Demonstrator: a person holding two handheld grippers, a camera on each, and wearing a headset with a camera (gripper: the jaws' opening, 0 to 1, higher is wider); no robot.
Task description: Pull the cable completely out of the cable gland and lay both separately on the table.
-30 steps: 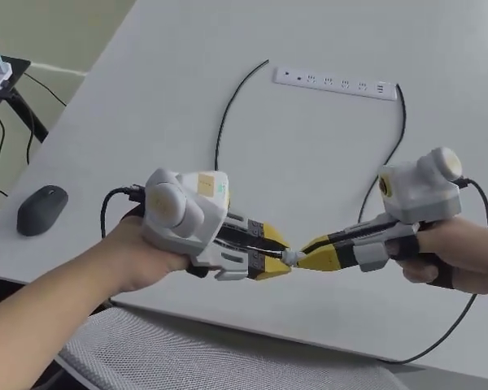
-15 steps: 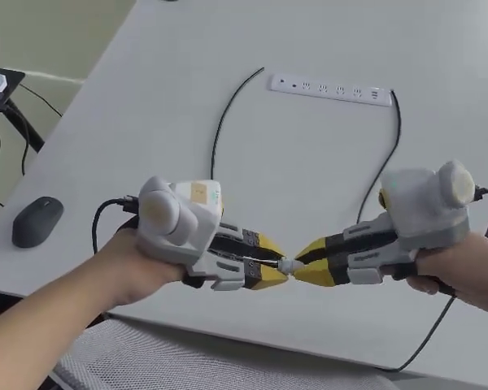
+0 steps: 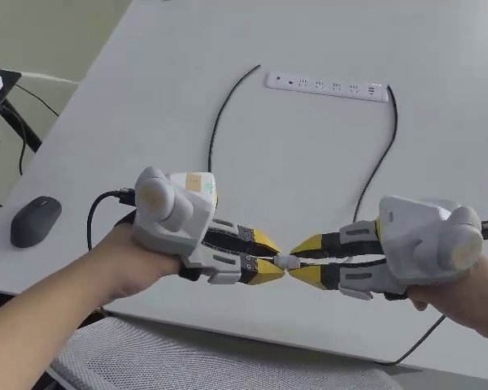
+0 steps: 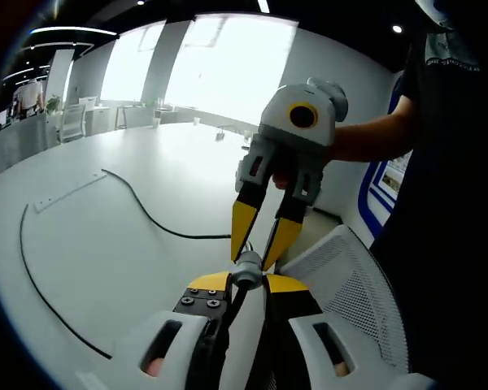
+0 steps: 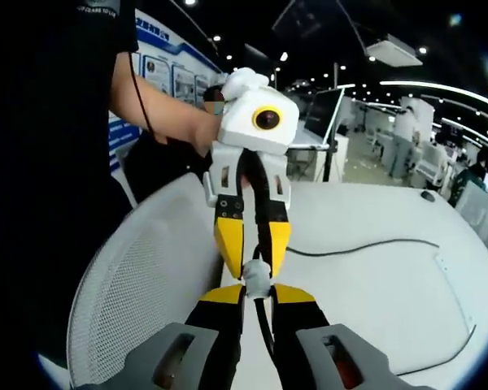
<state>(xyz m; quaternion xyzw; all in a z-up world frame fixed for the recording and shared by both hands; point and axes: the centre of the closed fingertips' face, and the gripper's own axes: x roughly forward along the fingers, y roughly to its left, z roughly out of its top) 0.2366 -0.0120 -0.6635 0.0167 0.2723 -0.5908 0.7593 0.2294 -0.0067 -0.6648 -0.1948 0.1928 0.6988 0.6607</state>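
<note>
- An office is showing: a power strip and computer mouse are lying on a white table.
- A mesh chair is standing alongside; ceiling lights are glowing.

R gripper rolled abt quarter turn around gland; jaws now stacked one over other. R hand dropped lower, gripper gone from up-tilted to near level.

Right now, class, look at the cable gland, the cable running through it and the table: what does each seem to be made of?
Cable gland: probably moulded plastic, pale grey, matt with a soft sheen.
Cable: black jacket, likely rubber or soft plastic, since it is thin and curves.
Table: smooth pale-grey top, perhaps laminate, with an even low sheen and no grain.
</note>
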